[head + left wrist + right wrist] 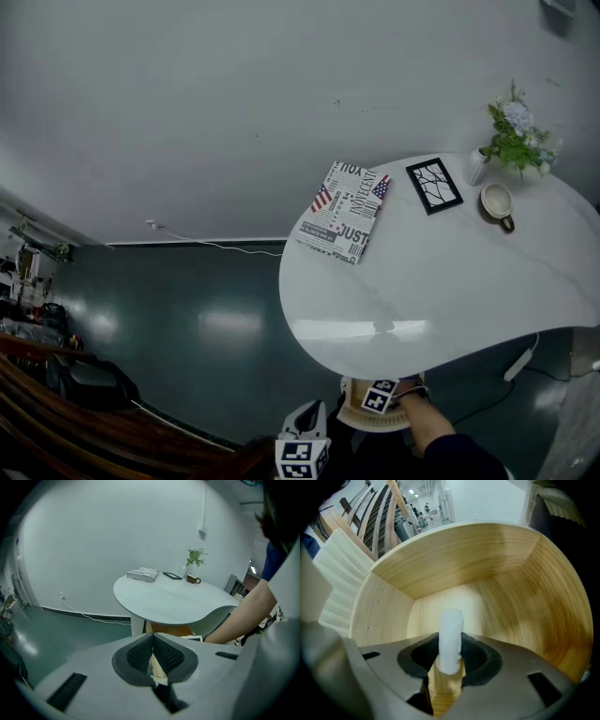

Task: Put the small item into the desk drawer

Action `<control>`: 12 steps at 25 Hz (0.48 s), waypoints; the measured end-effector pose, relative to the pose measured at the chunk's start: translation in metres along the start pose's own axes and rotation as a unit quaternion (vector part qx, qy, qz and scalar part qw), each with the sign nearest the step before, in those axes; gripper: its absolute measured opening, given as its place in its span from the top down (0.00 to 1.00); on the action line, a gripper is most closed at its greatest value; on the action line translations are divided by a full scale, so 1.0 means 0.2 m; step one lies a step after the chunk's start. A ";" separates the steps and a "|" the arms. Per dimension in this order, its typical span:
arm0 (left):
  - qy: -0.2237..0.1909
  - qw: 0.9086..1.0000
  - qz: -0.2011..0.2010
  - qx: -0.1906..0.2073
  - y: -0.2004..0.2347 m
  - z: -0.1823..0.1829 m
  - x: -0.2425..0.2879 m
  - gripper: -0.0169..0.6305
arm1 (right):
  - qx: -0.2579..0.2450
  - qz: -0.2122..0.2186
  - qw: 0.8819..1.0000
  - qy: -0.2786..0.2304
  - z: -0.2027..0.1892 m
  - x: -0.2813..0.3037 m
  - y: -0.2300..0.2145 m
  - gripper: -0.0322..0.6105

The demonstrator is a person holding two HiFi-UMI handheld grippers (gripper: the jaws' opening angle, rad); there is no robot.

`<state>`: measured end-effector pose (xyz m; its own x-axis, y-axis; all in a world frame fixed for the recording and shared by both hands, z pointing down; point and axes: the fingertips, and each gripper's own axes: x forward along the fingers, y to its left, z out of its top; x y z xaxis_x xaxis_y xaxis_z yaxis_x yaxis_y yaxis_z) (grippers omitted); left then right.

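The right tongs (450, 660) point down into the open drawer (454, 559), clamped on the small white roll (451, 634) held between them. The left tongs (153, 654) are closed and empty. This looks like the placing step. The next move likely calls for lowering, then opening to release.

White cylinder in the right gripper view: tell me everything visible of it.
The small white cylinder looks matt and plain, perhaps rolled paper, with a flat end. It stands lengthwise between the right gripper's dark ribbed pads, which press its sides; its free end points into the light wooden drawer.
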<state>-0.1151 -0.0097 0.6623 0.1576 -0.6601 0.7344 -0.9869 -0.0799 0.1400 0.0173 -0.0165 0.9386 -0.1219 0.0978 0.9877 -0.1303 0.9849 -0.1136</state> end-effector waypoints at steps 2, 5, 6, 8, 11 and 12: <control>0.001 1.000 0.003 0.000 0.01 -0.01 0.00 0.97 | 0.002 0.002 1.000 -0.002 0.00 0.00 0.00 0.72; 0.003 1.000 0.005 0.001 0.02 -0.02 -0.01 0.97 | 0.008 0.012 1.000 -0.003 0.00 0.00 0.02 0.69; 0.003 1.000 0.006 0.000 0.02 -0.02 -0.01 0.97 | 0.011 0.016 1.000 -0.002 0.00 0.00 0.03 0.67; 0.000 1.000 0.005 0.001 0.01 0.00 0.00 0.97 | 0.016 0.021 1.000 -0.003 0.01 -0.01 0.03 0.60; -0.005 1.000 -0.001 0.003 -0.01 0.01 0.02 0.97 | 0.026 0.026 0.999 -0.010 0.01 -0.02 0.03 0.54; -0.006 1.000 -0.003 0.003 -0.01 0.01 0.02 0.97 | 0.028 0.026 0.999 -0.012 0.02 -0.03 0.02 0.54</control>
<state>-0.1119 -0.0142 0.6629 0.1634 -0.6692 0.7249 -0.9861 -0.0886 0.1405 0.0141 -0.0127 0.9324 -0.1530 0.1450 0.9775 -0.1780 0.9689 -0.1716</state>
